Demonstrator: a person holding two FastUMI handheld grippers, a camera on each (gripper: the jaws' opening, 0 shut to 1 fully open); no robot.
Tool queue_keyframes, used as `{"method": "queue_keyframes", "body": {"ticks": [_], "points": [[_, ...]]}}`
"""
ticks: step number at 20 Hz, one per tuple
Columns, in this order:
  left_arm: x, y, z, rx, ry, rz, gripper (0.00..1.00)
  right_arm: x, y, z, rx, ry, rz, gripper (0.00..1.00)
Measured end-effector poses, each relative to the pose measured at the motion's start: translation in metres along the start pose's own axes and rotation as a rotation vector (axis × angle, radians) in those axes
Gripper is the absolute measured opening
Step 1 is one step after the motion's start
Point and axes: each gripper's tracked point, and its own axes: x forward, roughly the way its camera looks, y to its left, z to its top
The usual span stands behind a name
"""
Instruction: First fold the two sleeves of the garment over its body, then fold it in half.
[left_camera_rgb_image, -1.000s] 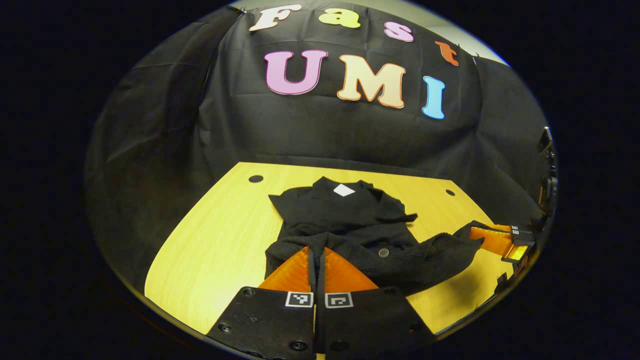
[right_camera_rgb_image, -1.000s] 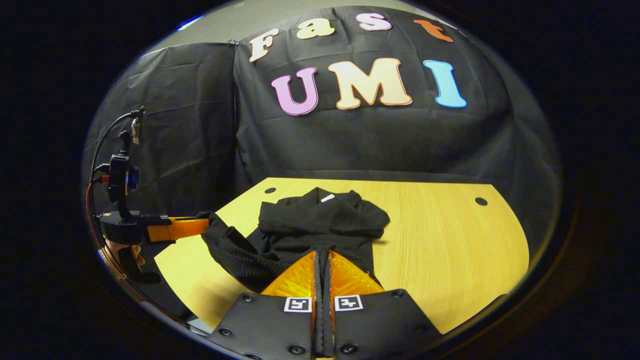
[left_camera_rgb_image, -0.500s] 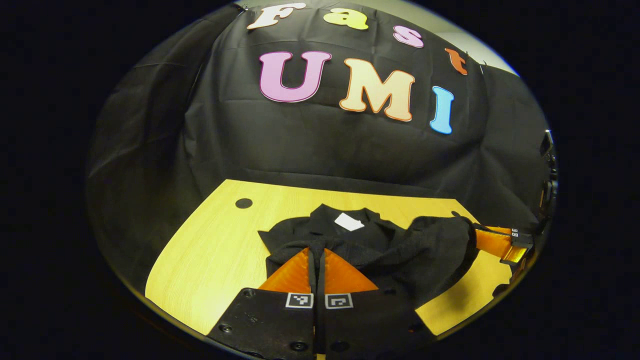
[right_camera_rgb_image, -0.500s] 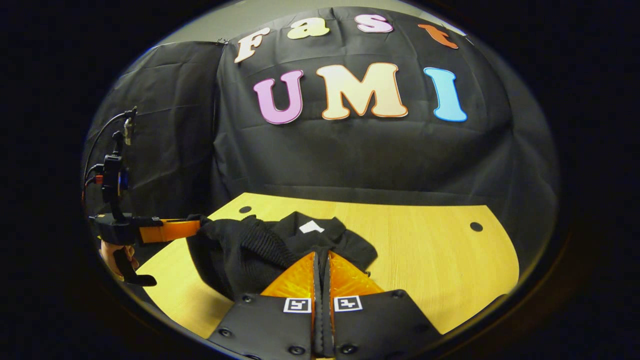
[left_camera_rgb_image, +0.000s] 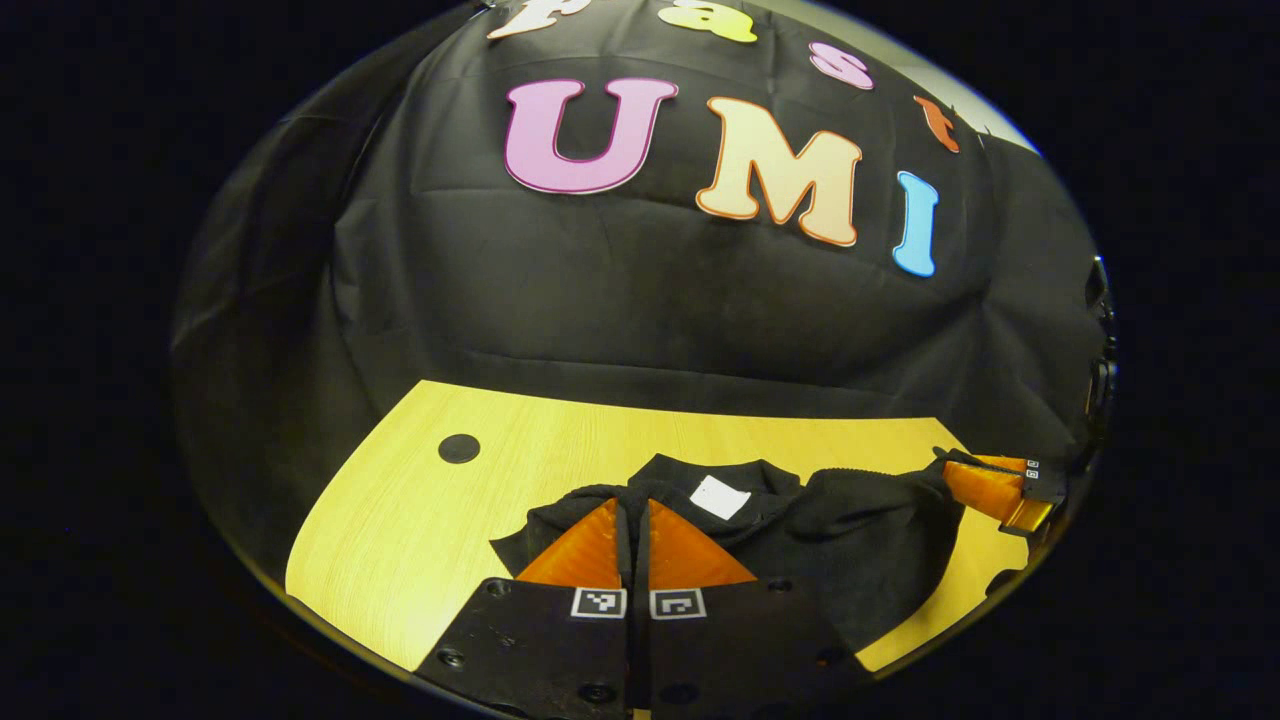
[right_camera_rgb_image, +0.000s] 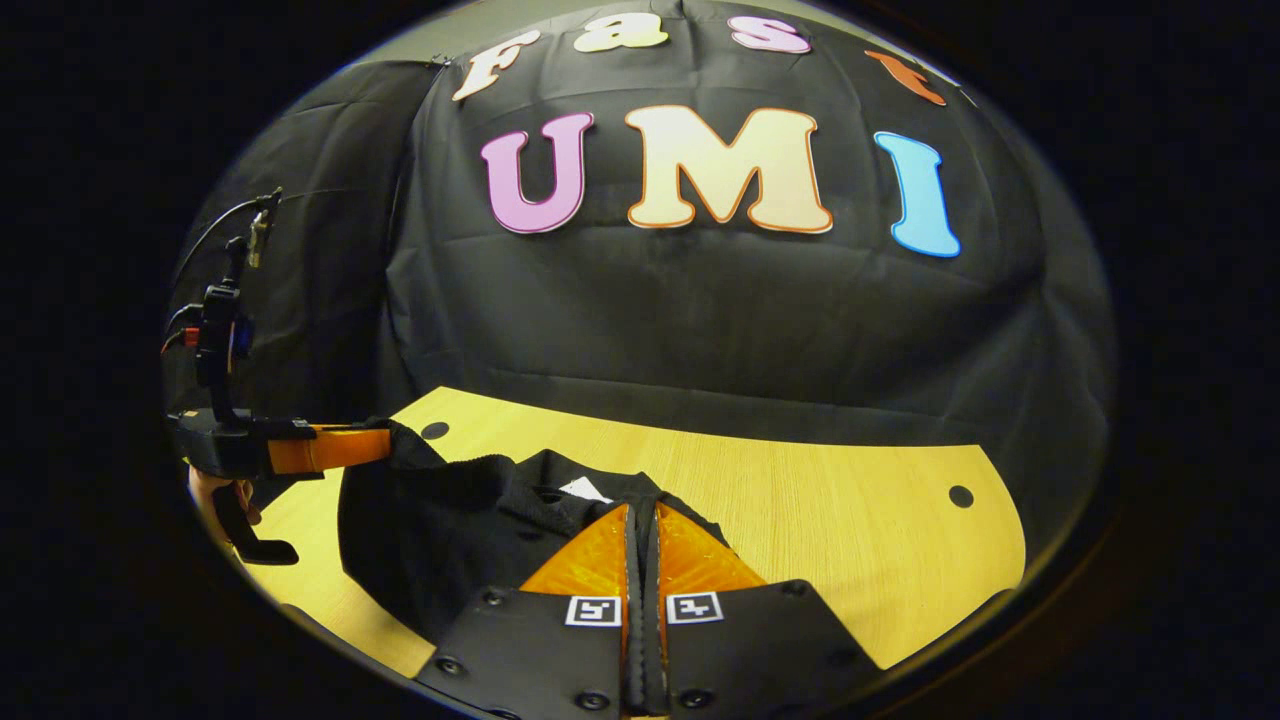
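Two grippers carry the hem of a black garment toward its collar, the half-fold in hand.

At the bottom centre of each view, the left gripper (left_camera_rgb_image: 634, 520) and right gripper (right_camera_rgb_image: 642, 525) are each clamped on the garment (left_camera_rgb_image: 850, 525), fingers together on lifted cloth. The garment lies low in the frame on the wooden table (left_camera_rgb_image: 400, 520), its white label (left_camera_rgb_image: 721, 497) just past the fingertips. Sleeves appear already folded in. Next, judging by this, both edges must be lowered evenly onto the collar before release.
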Motion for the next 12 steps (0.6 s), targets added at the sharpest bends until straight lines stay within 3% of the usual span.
{"method": "queue_keyframes", "body": {"ticks": [6, 12], "points": [[0.039, 0.006, -0.029, 0.035, 0.07, -0.003, 0.0, 0.04, -0.017, -0.024, 0.021, 0.065, -0.06, 0.02], [0.053, 0.011, -0.045, 0.045, 0.105, 0.007, 0.0, 0.049, -0.017, -0.035, 0.016, 0.095, -0.084, 0.05]]}}
